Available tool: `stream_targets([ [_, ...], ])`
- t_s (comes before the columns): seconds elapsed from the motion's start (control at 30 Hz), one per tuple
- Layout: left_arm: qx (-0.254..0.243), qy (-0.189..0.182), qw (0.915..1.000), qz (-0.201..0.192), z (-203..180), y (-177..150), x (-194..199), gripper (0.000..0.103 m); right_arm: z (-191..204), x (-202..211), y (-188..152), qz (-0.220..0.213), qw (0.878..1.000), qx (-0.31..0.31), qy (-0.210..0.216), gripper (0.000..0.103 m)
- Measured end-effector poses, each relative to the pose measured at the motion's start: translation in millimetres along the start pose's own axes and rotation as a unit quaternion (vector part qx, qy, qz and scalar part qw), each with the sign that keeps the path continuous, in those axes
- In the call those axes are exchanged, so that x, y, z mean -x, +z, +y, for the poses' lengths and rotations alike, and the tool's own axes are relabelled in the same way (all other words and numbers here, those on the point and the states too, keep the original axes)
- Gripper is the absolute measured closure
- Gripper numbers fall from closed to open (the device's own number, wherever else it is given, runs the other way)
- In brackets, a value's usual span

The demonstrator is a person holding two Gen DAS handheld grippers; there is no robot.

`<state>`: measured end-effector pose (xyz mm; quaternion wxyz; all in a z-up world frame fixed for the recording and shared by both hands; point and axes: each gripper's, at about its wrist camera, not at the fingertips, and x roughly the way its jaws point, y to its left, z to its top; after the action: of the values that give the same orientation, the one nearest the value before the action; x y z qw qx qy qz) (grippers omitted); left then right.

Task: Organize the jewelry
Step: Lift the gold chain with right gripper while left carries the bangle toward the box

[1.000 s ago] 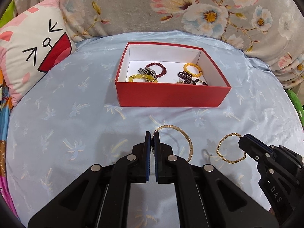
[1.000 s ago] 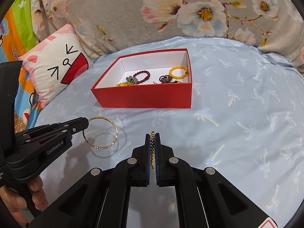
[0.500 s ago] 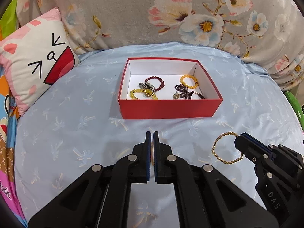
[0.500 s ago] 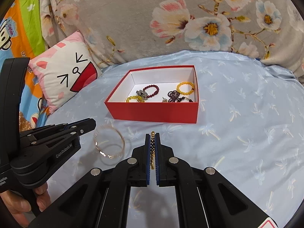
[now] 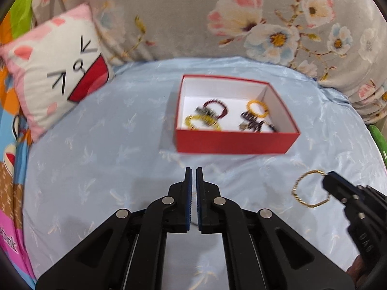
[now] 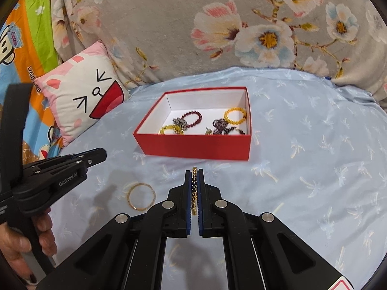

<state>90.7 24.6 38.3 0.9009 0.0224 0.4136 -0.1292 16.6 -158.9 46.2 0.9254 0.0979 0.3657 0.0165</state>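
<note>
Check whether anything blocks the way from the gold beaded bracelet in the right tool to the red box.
Nothing visible does. The right tool is shut on the gold beaded bracelet, and only bare blue sheet lies between it and the open red cardboard box. The plain gold bangle lies off to the left.

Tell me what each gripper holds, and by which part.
Right gripper: gold beaded bracelet, pinched by one side of its loop. Left gripper: shut, nothing held; the gold bangle lies on the sheet.
</note>
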Motion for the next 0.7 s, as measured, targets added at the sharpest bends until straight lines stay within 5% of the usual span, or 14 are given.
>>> stream_targets([
  [0.13, 0.013, 0.006, 0.9993, 0.033, 16.2, -25.2, -25.2, 0.072, -5.2, -8.6, -15.1, 0.021, 1.0, -0.008, -0.003, 0.099],
  [0.33, 0.016, -0.004, 0.9975, 0.069, 10.3, -48.8, -66.3, 0.071, -8.1, -18.2, -27.8, 0.042, 0.999, -0.011, -0.004, 0.099],
  [0.4, 0.001, 0.011, 0.9986, 0.052, 3.8, -50.2, -70.0, 0.068, -9.5, -19.3, -28.3, 0.043, 0.999, -0.013, -0.005, 0.099],
  [0.5, 0.0, 0.001, 0.9986, 0.052, -1.6, -48.4, -70.9, 0.055, -12.0, -19.9, -27.6, 0.043, 0.999, -0.016, -0.006, 0.099],
  [0.57, -0.003, -0.003, 0.9989, 0.046, -4.7, -46.6, -68.4, 0.036, -14.3, -20.7, -27.1, 0.044, 0.999, -0.019, -0.007, 0.099],
  [0.7, -0.028, 0.012, 0.9986, 0.043, -18.0, -47.8, -73.3, 0.029, -16.5, -25.1, -27.3, 0.048, 0.999, -0.024, -0.006, 0.099],
])
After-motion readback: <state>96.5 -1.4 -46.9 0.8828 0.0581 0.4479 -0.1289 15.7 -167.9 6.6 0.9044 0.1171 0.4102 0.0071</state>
